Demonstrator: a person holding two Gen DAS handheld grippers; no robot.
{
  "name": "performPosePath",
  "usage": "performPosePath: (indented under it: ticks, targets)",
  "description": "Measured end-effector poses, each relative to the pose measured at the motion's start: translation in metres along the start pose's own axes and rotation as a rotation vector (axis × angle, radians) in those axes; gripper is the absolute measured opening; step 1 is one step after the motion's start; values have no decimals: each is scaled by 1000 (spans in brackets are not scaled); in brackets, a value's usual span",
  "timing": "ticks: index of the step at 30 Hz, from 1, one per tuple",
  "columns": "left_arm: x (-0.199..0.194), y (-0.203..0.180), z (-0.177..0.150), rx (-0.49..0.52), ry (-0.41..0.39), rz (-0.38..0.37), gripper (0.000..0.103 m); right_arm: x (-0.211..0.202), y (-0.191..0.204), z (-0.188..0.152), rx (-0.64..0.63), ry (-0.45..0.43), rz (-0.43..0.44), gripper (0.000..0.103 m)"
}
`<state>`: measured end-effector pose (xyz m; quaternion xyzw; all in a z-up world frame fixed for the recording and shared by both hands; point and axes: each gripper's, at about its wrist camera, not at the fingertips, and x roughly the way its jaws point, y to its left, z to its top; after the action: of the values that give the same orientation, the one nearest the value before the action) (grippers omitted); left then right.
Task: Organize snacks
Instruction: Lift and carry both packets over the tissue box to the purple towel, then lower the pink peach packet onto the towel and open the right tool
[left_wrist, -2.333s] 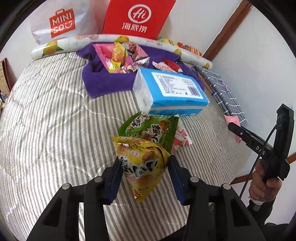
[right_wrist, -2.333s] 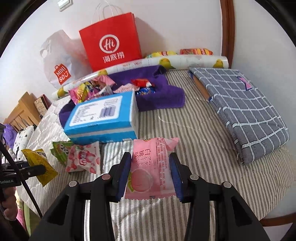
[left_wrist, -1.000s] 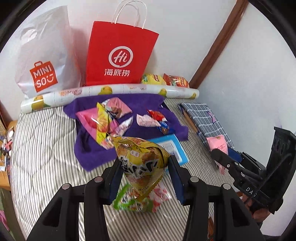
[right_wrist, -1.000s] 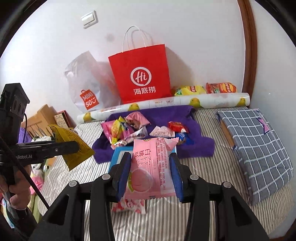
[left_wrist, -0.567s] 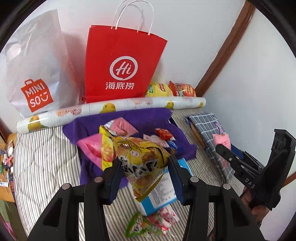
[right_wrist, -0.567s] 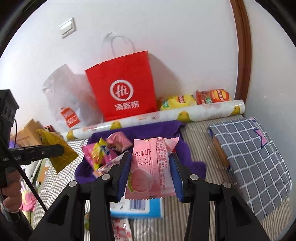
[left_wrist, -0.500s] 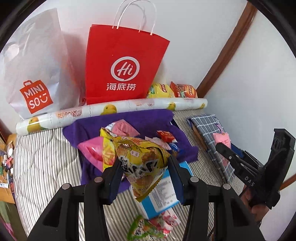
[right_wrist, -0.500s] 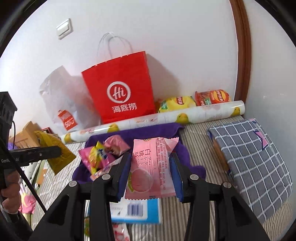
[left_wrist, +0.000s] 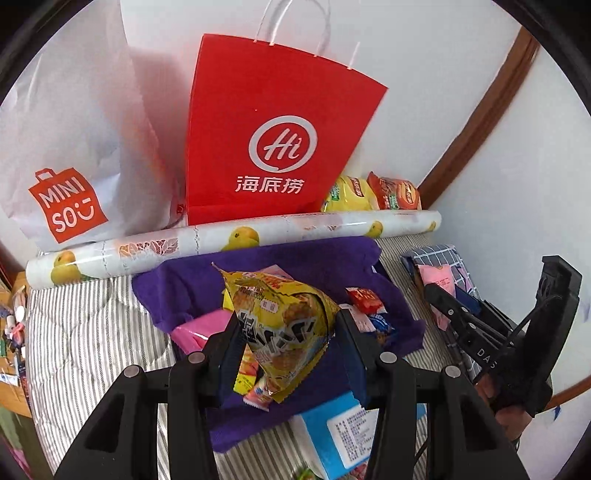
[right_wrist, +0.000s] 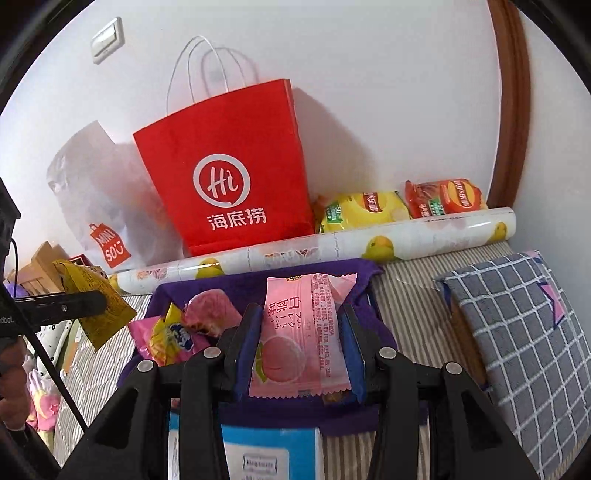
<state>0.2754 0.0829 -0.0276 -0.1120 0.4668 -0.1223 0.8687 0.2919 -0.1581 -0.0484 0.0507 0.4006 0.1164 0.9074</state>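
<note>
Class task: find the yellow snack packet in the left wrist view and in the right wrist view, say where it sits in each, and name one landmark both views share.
Left wrist view: yellow snack packet at centre, clamped in the near tongs.
Right wrist view: same packet at the left edge, on the far tongs.
Shared landmark: red paper bag against the wall.

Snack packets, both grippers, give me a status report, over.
Left gripper shut on yellow snack packet. Right gripper shut on pink peach packet. Both over purple cloth; red paper bag stands behind, nothing in the way.
</note>
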Motion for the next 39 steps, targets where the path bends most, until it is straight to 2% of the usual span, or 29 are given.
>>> performPosePath:
  ticks: [9,17,27,39]
  targets:
    - [25,16,5,-20,37,12,46,42,5,8,-13,32,4,42]
    - [38,15,3,-11,66,14,46,75,2,0,-11,90,4,42]
    - [53,16,1,-13,97,11,46,89,-4,-11,0,152,-4,42]
    - [56,16,1,-8,103,5,46,99,-3,-16,-11,185,-22,42]
